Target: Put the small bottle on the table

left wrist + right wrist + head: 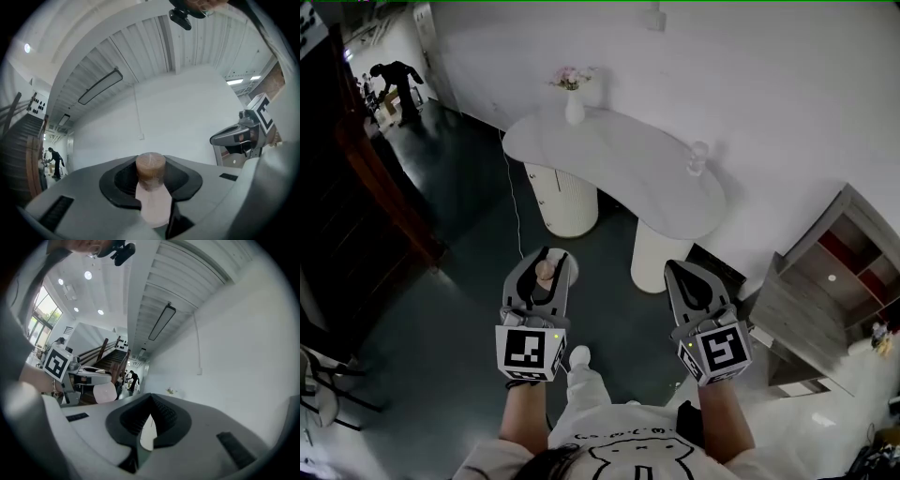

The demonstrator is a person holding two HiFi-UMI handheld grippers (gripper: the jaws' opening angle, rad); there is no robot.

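Left gripper [547,253] clamping small bottle [151,185], right gripper [672,267] closed, empty — table [619,159] well ahead, open floor [469,202] between

My left gripper [547,257] hides the lower body of the small bottle [150,168]; only its brown cap and pale neck show. Far beyond it to the left, a person [397,82] bends over something too small to tell. On the desk [619,155] ahead of my right gripper [675,270], one pale thing [697,157] is too small to name.
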